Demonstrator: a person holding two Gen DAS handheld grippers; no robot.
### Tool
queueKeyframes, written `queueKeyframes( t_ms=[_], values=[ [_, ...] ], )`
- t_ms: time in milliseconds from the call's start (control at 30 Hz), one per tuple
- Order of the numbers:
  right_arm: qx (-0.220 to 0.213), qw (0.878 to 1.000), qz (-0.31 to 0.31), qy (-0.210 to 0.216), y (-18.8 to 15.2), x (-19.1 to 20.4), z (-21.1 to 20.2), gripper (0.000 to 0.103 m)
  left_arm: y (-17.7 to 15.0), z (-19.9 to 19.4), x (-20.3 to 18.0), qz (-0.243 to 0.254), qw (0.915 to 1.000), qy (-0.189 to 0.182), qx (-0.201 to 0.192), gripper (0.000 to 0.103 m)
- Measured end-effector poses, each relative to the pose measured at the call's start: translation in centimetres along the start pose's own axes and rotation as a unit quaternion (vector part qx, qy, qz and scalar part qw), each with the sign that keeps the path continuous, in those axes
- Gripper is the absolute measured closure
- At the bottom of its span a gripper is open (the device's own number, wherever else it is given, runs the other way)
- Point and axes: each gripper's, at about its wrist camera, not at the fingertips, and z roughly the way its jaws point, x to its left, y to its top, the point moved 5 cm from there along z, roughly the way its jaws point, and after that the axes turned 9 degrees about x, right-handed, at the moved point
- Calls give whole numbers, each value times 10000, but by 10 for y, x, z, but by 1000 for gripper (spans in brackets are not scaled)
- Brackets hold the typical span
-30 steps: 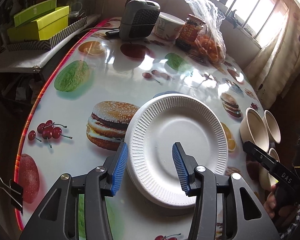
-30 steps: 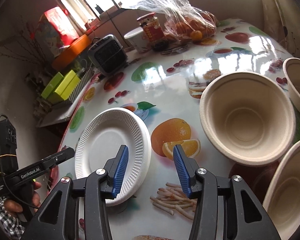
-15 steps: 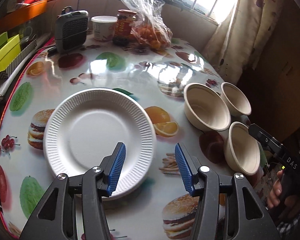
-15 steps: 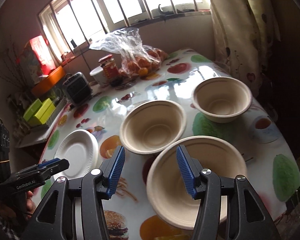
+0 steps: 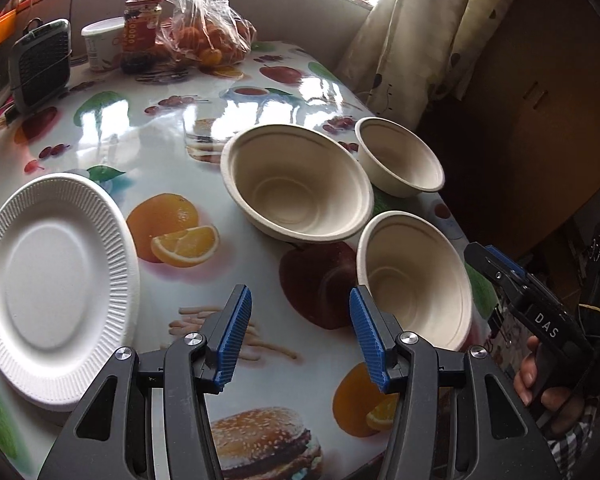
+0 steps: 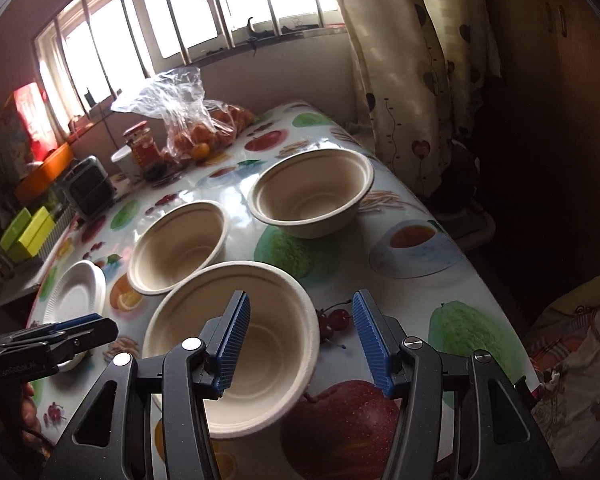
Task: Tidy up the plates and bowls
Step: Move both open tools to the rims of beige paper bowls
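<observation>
Daylight from barred window (image 6: 188,28) behind table, panes blown out white. Strong glare patches on glossy tablecloth (image 5: 260,104). Right side of both views falls into deep shadow. Fisheye bending, dark vignette at corners. Near bowl (image 6: 236,340) slightly soft; rest sharp.

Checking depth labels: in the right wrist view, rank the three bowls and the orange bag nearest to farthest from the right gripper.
From the right gripper:
1. Near bowl, under the left finger, rim between the jaws.
2. Middle bowl, left of centre.
3. Far bowl, centre-right; close to the middle one, but slightly farther.
4. Orange bag, back by the window.
</observation>
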Motion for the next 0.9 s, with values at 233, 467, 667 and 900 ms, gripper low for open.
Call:
queueKeyframes(
  t_ms=[233,467,667,900],
  values=[
    [152,9999,-32,31,-5,-11,12,49,6,15,-17,56,9998,-162,110,51],
    [264,9994,-169,135,-7,-10,21,54,6,29,-23,67,9995,-170,275,58],
    [325,9990,-144,263,-8,-10,26,68,6,35,-25,95,9991,-166,367,67],
    [351,9986,-182,343,-9,-7,26,76,7,38,-28,108,9989,-207,401,76]
  ],
)
